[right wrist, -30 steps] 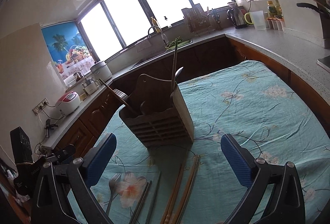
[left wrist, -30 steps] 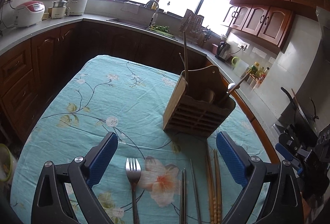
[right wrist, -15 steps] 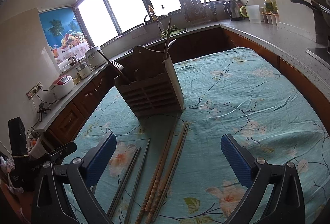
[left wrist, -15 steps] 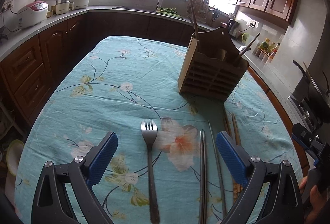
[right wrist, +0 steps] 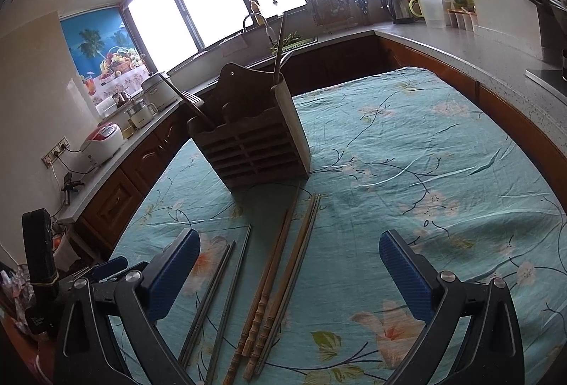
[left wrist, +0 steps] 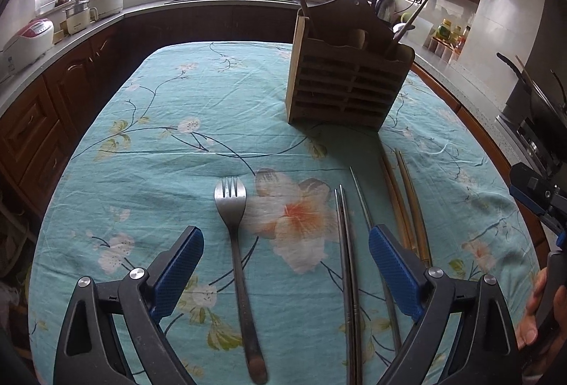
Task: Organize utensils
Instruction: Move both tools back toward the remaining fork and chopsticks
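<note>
Both claws are hanging above the table with nothing yet gripped, so the pick-up step of the sorting looks to be just beginning. The left gripper [left wrist: 285, 257] is gaping wide and empty, its blue pads straddling the fork [left wrist: 235, 243] and the metal chopsticks [left wrist: 345, 261] lying flat on the floral tablecloth [left wrist: 159, 144]. The right gripper [right wrist: 288, 261] is likewise spread wide and holding nothing, facing the wooden chopsticks [right wrist: 280, 271], whose tips are pointing toward the slatted wooden holder [right wrist: 251, 147] standing upright further back, already carrying a few utensils. The next move probably calls for lowering 1 claw over a single handle, closing on it, then lifting it into a holder compartment. No brand, label or writing is legible anywhere.
</note>
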`<state>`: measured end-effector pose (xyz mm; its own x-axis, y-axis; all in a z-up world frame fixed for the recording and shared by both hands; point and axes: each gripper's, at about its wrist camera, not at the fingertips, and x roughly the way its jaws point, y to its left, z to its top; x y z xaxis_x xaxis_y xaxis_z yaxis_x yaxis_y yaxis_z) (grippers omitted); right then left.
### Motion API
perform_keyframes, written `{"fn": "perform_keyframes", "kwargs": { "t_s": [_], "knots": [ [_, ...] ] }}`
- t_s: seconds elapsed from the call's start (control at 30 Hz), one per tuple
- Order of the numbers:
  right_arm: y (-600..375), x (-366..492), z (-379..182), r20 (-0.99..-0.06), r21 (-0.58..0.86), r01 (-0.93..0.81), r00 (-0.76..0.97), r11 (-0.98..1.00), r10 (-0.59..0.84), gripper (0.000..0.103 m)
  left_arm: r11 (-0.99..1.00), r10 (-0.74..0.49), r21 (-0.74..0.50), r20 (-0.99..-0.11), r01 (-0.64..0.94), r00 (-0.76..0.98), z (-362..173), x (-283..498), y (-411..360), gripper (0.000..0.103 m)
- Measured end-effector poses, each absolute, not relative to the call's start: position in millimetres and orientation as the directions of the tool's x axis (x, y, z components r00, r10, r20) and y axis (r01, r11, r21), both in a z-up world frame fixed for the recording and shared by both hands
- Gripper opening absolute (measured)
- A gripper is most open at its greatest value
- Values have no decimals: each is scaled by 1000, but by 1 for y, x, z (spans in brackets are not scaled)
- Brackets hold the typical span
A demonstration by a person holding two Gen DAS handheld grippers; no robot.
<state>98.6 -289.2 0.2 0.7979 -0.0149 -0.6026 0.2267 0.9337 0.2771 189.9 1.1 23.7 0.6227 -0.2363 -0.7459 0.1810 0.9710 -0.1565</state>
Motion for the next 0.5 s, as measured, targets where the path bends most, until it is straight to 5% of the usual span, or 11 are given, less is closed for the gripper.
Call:
{"fn": "perform_keyframes", "kwargs": {
  "t_s": [0.5],
  "knots": [
    [-300, 111, -11, -633, 306, 251, 774, 918, 0, 102, 966, -186, -61, -836, 249, 517, -16, 235, -39, 75]
  ]
}}
